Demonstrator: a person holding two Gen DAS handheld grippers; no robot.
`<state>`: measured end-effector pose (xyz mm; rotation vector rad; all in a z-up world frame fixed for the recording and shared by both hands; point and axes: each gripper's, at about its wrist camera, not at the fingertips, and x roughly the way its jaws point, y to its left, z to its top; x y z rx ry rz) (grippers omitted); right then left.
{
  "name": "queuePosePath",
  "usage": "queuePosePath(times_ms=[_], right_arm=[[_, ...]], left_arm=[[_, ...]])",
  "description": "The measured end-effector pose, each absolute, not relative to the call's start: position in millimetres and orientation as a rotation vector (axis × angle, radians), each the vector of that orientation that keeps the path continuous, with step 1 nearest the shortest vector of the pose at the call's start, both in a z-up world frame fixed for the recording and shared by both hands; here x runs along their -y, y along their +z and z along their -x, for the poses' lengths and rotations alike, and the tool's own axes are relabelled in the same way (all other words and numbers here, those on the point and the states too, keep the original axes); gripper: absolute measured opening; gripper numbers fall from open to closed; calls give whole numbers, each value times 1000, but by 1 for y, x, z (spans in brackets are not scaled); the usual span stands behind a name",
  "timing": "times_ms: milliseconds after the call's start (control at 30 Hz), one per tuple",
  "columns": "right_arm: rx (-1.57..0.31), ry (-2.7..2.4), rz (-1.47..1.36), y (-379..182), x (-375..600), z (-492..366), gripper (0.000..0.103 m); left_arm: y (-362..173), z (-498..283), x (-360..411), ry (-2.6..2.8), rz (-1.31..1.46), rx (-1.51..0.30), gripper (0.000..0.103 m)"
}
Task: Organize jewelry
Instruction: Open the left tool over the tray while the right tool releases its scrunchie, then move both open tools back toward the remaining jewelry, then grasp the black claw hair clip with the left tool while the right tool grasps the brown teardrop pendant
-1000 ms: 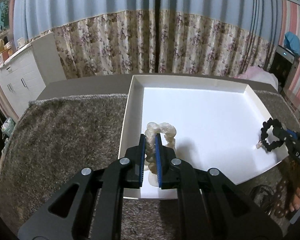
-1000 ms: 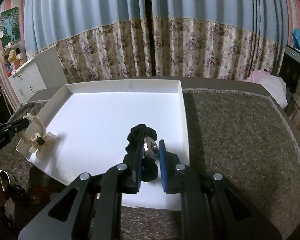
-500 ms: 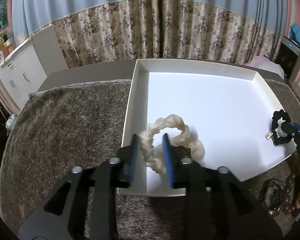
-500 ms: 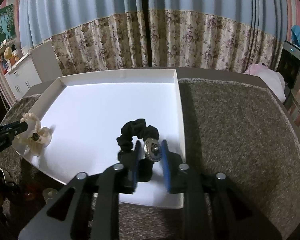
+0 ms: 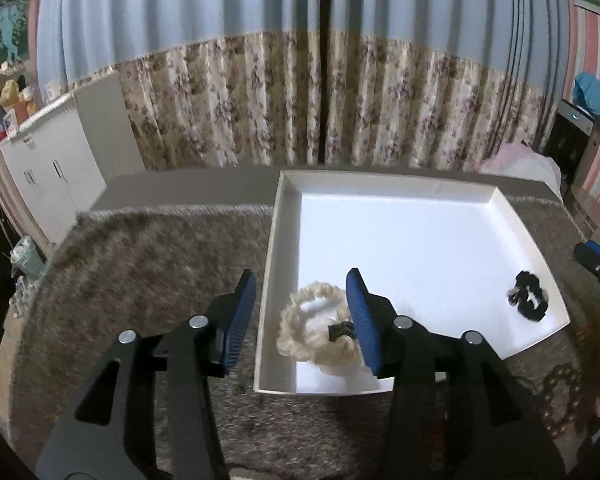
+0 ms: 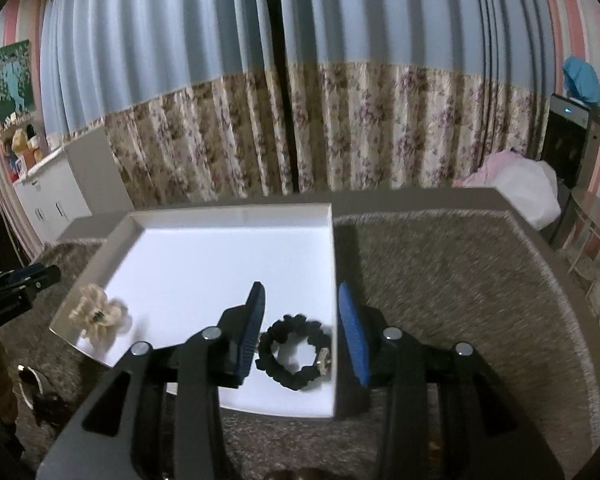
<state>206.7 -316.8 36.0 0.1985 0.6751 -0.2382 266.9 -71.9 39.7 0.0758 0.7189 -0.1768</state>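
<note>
White tray (image 5: 500,208) holds cream scrunchie (image 5: 316,332) and black scrunchie (image 6: 294,350).

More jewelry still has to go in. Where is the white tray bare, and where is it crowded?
Bare: the middle and far half of the tray. Crowded: its near corners, the cream scrunchie under the open left tool and the black scrunchie under the open right tool.
</note>
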Motion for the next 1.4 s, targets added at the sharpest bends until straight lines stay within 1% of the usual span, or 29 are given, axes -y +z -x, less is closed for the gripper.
queuePosePath(times_ms=[167, 267, 433, 600, 667, 800, 1000, 1400], right_arm=[[-646, -231, -155, 58, 315, -171, 44], [-651, -225, -142, 54, 312, -140, 45], [-681, -197, -166, 34, 300, -94, 45], [-706, -163, -211, 12, 273, -60, 45], [-715, -132, -228, 4, 262, -53, 45], [-735, -95, -219, -7, 243, -59, 45], [-760, -49, -212, -18, 222, -80, 45], [-883, -71, -180, -36, 213, -109, 45]], left_arm=[[64, -235, 52, -152, -109, -667, 48], [65, -211, 31, -132, -107, -657, 49], [42, -159, 3, -148, -65, -643, 51], [12, -123, 0, -145, -66, -661, 51], [3, -112, 2, -161, -52, -668, 53], [-13, -106, 10, -185, -42, -693, 57], [-18, -111, 13, -183, -41, -686, 60], [-26, -120, 16, -205, -36, -712, 60]])
